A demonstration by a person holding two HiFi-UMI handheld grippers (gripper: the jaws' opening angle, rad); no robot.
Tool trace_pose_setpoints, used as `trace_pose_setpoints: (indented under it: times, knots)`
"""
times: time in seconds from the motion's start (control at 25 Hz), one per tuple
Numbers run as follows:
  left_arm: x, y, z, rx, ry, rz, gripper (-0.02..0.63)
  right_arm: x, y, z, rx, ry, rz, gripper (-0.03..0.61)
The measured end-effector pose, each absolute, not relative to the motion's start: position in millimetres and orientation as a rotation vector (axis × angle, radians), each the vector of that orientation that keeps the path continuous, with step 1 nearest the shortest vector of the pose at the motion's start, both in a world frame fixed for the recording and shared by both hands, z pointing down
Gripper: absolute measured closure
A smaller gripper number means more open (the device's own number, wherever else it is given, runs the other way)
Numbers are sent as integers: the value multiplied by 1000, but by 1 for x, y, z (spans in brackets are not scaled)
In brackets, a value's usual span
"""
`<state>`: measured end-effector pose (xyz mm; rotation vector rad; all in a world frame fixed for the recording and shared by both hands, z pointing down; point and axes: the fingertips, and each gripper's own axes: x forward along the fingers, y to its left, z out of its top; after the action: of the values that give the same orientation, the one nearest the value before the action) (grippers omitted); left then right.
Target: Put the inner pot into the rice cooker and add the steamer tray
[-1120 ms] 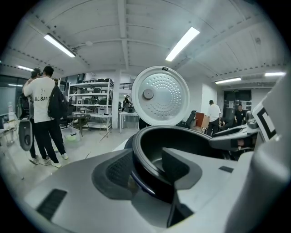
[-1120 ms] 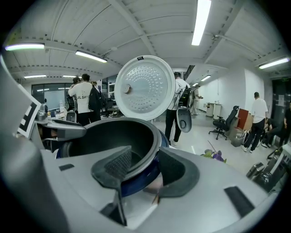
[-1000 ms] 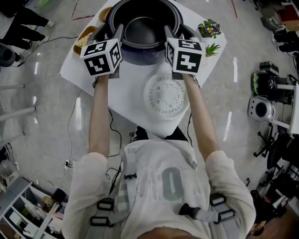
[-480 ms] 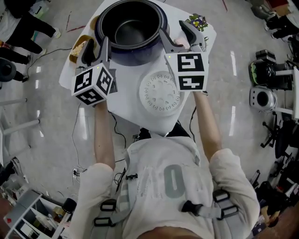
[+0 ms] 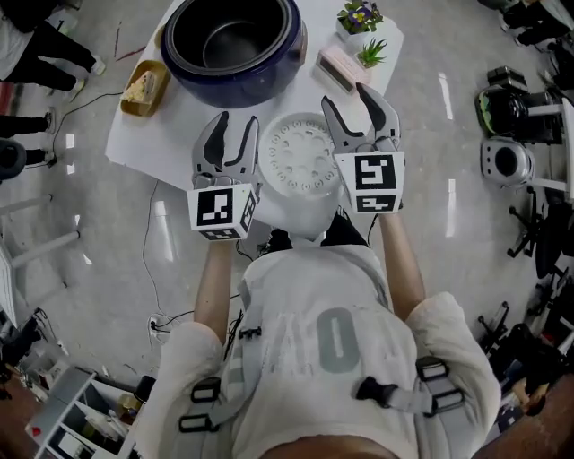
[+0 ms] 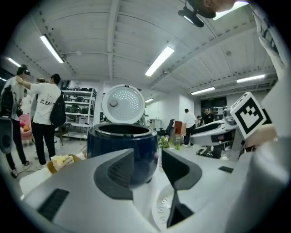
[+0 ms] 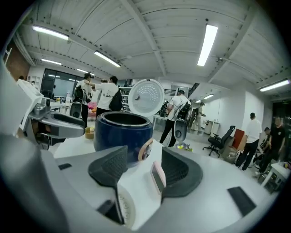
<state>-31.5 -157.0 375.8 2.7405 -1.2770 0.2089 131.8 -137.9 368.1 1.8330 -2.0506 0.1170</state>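
Note:
The dark blue rice cooker (image 5: 269, 79) stands at the table's far side with its lid (image 6: 122, 103) up. The dark inner pot (image 5: 230, 40) sits inside it. The white perforated steamer tray (image 5: 300, 163) lies flat on the table in front of the cooker. My left gripper (image 5: 238, 125) hovers just left of the tray, open and empty. My right gripper (image 5: 345, 100) is at the tray's right edge; its jaws have just been opening and hold nothing. Both gripper views face the cooker (image 6: 122, 145) (image 7: 122, 129), with the tray's rim (image 6: 163, 207) (image 7: 125, 207) low between the jaws.
A pink box (image 5: 343, 67) and two small potted plants (image 5: 359, 16) sit right of the cooker. A yellow dish of food (image 5: 142, 88) is on its left. The white table (image 5: 170, 134) is small, its edges close. People stand behind it; camera gear lies on the floor at right.
Both grippers have drawn back from the cooker's rim toward the person and now flank the steamer tray. The pot stays in the cooker. The head view has shifted.

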Motion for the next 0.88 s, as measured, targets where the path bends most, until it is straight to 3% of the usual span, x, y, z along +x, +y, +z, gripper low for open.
trace_pose_setpoints:
  times: [0.48, 0.88]
  knots:
    - [-35, -106, 500, 2575, -1076, 629, 423, 155, -74, 493, 1813, -1880, 517, 339]
    - [-40, -86, 547, 2484, -991, 747, 423, 152, -27, 557, 1798, -1803, 794, 361]
